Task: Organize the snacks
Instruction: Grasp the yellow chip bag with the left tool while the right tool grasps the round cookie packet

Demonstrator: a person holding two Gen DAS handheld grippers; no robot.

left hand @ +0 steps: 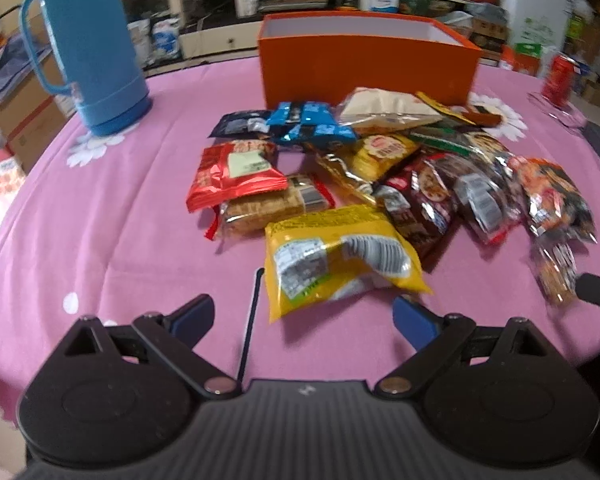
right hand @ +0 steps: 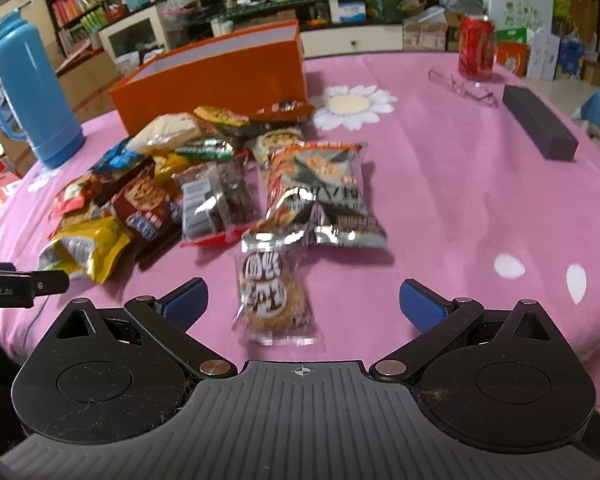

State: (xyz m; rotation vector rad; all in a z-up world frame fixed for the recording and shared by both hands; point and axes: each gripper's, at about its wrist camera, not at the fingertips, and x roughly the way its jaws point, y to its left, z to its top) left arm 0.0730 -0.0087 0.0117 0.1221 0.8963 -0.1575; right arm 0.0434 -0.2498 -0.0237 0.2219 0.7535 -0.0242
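**Snack packets heaped before an orange box, both grippers spread wide**

On the pink tablecloth [right hand: 440, 184], which covers the whole table, the largest thing is the open orange box [left hand: 364, 66], standing toward the far edge with its pale inside showing. At the far left edge stands a blue thermos [left hand: 90, 48], upright, handle to the left. Near the right edge lies a long dark case [right hand: 538, 122], and beyond it, by the far right edge, a red drink can [right hand: 476, 46] stands upright with a pair of clear glasses [right hand: 462, 86] lying just in front of it.

The snack packets [left hand: 380, 176] lie in a loose overlapping heap in the middle of the table, reaching back to touch the front wall of the box. Nearest the left gripper is a yellow packet [left hand: 340, 256], flat on the cloth just ahead of the fingertips. Behind it sit a red packet [left hand: 236, 172] lying partly over a clear-wrapped biscuit pack [left hand: 268, 204], and blue packets [left hand: 312, 122] farther back. On the heap's right side lies an orange-and-black packet [right hand: 320, 188], and nearest the right gripper a small clear-wrapped round cookie pack [right hand: 272, 296], blurred

The left gripper [left hand: 304, 314] is released, fingers spread wide, holding nothing. The right gripper [right hand: 304, 300] is likewise spread apart and not gripping, the cookie pack lying between its fingers, touching neither
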